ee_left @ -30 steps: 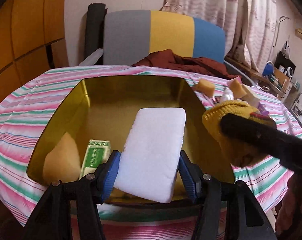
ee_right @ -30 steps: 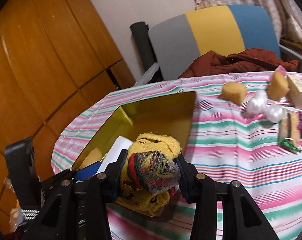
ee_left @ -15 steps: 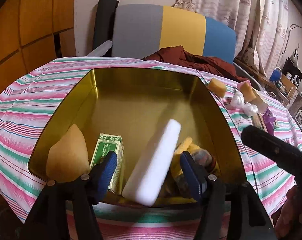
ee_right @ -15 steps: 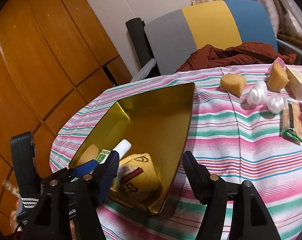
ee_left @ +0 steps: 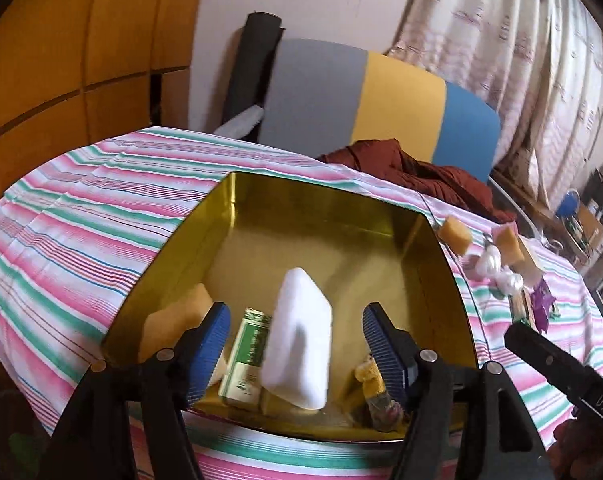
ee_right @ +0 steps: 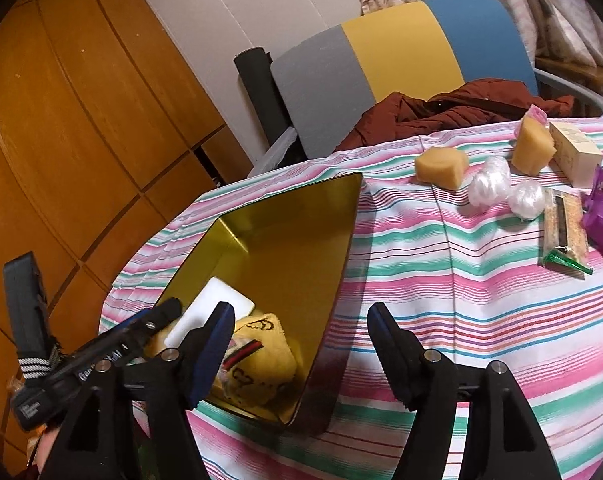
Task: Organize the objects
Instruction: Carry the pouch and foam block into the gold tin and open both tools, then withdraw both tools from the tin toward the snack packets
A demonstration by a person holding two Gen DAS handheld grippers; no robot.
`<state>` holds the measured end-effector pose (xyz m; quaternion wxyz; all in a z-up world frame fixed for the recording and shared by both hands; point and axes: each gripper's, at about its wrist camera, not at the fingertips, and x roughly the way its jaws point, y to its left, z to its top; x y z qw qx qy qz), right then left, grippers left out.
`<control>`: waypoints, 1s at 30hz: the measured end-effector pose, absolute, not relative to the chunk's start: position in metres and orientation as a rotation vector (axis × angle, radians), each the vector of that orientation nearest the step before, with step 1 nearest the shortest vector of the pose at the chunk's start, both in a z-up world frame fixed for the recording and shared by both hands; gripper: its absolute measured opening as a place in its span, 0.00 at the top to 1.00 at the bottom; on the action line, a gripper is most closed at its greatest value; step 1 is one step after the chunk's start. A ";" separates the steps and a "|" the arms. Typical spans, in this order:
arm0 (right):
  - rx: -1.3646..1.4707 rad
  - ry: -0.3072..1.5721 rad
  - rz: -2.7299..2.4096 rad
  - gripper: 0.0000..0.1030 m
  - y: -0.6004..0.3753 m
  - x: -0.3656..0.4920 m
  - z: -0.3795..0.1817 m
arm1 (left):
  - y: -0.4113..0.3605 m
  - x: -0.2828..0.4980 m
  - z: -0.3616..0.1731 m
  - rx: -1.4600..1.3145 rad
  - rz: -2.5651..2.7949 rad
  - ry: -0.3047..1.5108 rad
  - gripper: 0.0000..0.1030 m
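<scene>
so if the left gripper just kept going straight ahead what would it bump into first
Most likely the white block, which stands tilted in the gold tin, right between the open fingers of the left gripper. Depth is hard to judge, so it could pass over it and meet the tin's floor.

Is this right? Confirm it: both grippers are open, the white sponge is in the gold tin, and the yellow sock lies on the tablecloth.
Wrong on the yellow sock: the right wrist view shows it inside the gold tin, beside the white sponge. Left gripper and right gripper are open.

The gold tin's (ee_left: 325, 200) far half lies open; white block (ee_left: 299, 336), green box (ee_left: 247, 356) and sock (ee_right: 257, 364) crowd its near end.
</scene>
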<state>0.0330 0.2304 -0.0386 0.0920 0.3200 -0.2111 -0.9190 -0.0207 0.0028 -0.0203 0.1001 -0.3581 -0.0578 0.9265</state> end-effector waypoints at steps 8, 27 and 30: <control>0.953 -0.666 -2.741 0.32 0.240 0.036 -0.041 | 0.013 -0.026 -0.028 -1.102 2.672 -0.145 0.32; 0.934 -0.756 -2.816 0.27 0.276 0.047 -0.042 | 0.040 -0.031 -0.021 -1.103 2.630 -0.149 0.32; 0.962 -0.781 -2.827 0.27 0.284 0.047 -0.047 | 0.048 -0.023 -0.015 -1.077 2.631 -0.124 0.32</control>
